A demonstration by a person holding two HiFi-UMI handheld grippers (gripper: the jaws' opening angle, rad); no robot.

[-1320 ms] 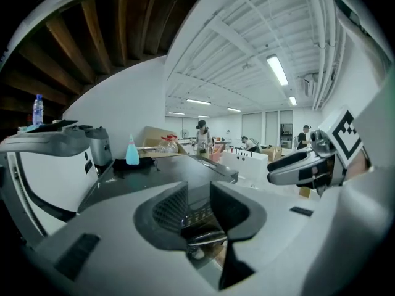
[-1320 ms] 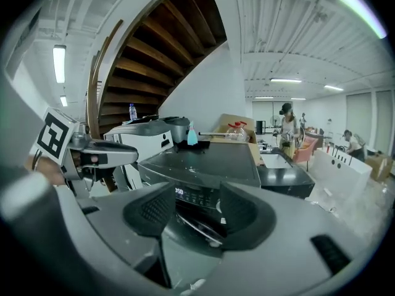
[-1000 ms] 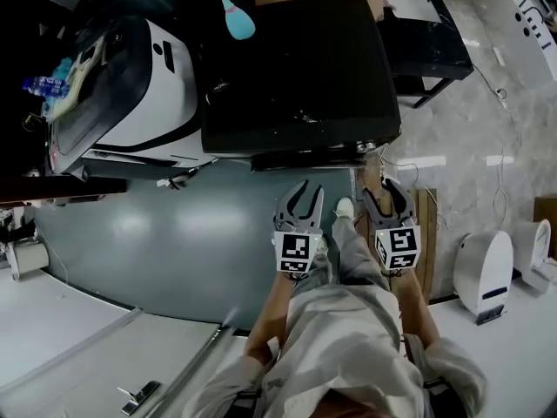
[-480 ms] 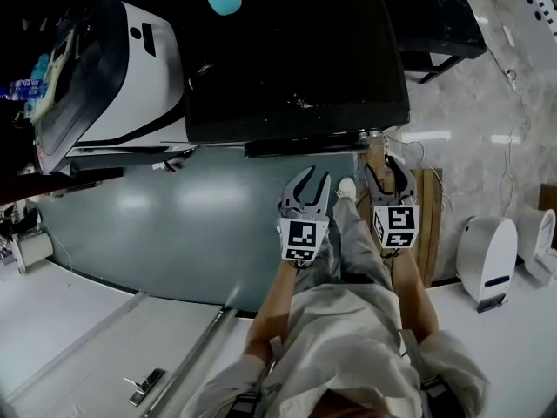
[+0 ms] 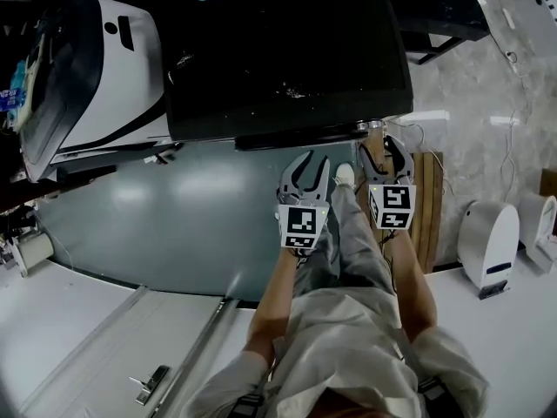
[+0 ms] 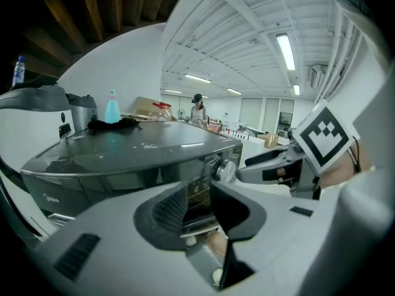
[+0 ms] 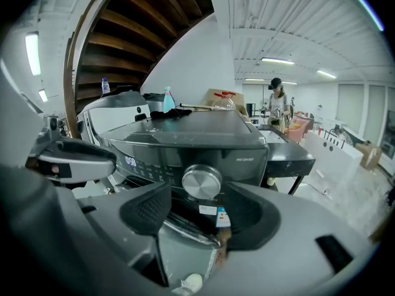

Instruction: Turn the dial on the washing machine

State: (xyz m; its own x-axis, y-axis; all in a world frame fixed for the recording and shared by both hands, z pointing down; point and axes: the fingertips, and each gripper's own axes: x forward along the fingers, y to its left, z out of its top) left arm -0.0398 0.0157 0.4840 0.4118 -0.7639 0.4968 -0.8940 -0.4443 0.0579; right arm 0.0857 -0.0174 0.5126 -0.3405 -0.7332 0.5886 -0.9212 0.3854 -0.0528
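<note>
Right tongs [image 7: 197, 213]: jaws partly apart and opening, with nothing clamped between them and the pads free.
Dial [image 7: 202, 181]: a silver knob on the front panel of the washing machine [image 7: 185, 131], straight ahead of the right tongs and in line with the gap. It lies just beyond the tips, not touching them.
Left tongs [image 6: 199, 209]: jaws apart, with nothing held and nothing touched.
Dial from the left tongs: ahead and to their right, near the right tongs' tips.
</note>
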